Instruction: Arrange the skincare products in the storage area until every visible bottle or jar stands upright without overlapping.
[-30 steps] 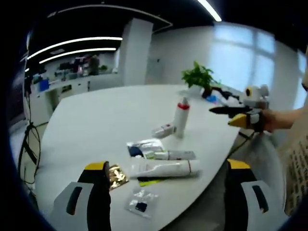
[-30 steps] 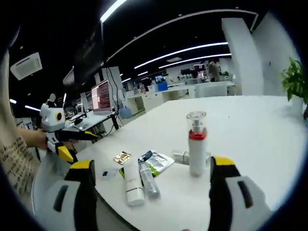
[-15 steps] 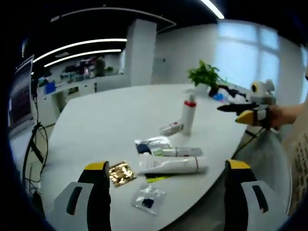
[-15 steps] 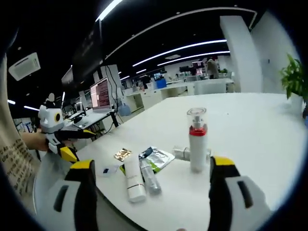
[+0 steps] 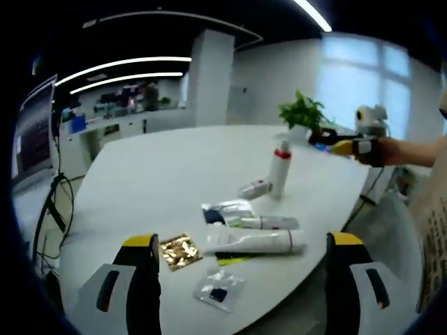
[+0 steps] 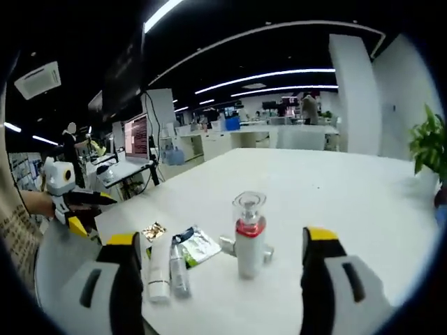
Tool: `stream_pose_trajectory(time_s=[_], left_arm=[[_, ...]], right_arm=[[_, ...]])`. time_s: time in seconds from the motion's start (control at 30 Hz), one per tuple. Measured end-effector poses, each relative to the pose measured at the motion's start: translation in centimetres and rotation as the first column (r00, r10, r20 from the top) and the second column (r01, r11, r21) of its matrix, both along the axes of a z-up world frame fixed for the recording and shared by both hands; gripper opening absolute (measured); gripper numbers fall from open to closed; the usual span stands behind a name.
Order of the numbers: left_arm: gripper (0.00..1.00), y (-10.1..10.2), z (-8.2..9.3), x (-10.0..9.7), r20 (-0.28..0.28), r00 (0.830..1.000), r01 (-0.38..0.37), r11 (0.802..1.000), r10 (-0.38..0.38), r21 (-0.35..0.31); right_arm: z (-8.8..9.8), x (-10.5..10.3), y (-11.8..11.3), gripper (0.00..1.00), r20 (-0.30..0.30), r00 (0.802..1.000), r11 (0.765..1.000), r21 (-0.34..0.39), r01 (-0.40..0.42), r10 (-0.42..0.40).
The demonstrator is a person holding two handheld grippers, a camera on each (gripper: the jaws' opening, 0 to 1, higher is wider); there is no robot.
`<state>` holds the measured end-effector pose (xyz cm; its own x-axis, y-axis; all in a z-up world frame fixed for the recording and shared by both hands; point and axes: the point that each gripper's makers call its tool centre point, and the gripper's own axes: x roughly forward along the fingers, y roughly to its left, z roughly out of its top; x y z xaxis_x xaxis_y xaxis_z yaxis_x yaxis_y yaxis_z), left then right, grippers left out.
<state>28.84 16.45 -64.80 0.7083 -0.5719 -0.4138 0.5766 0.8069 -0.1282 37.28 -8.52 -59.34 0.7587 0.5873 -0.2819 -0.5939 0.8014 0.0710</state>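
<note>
A white pump bottle with a red band (image 5: 281, 171) (image 6: 249, 237) stands upright on the white table (image 5: 160, 174). Beside its base lies a small tube (image 5: 255, 188) (image 6: 228, 243). Nearer the edge lie a large white tube (image 5: 255, 242) (image 6: 159, 262), a slim tube (image 5: 264, 223) (image 6: 179, 269), a blue-white sachet (image 5: 225, 211) (image 6: 199, 244), a gold sachet (image 5: 180, 251) (image 6: 152, 232) and a small clear sachet (image 5: 218, 289). My left gripper (image 5: 244, 293) (image 6: 72, 209) hovers open before the lying tubes. My right gripper (image 6: 223, 293) (image 5: 341, 145) is open, facing the bottle from a distance.
A potted plant (image 5: 302, 112) (image 6: 426, 139) stands at the table's far side. The table's curved edge (image 5: 314, 269) runs just beyond the tubes. Desks with monitors (image 6: 136, 136) lie behind, and a person (image 6: 309, 105) stands far back.
The right gripper has pulled back from the bottle, which now looks smaller and lower in its view. The left view has shifted slightly. The items on the table have not moved.
</note>
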Motion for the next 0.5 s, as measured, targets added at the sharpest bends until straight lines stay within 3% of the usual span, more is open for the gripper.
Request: stream_pose_trajectory(time_s=[0.33,0.4,0.5], left_arm=[[0.97,0.4,0.0,0.3,-0.005,1.000,-0.024,1.000,0.024,-0.009],[0.97,0.5,0.0,0.3,-0.006,1.000,-0.029,1.000,0.029,-0.008],[0.97,0.5,-0.1,0.3,-0.007,1.000,-0.030,1.000,0.030,-0.006]], right_arm=[[4.5,6.6,1.2,0.95,0.071,0.993,0.988,-0.126,-0.089,0.099],[4.7,8.1,1.6,0.94,0.060,0.990,0.978,-0.174,-0.114,0.126],[4.3,9.8,2.4,0.94,0.034,0.980,0.946,-0.272,-0.179,0.195]])
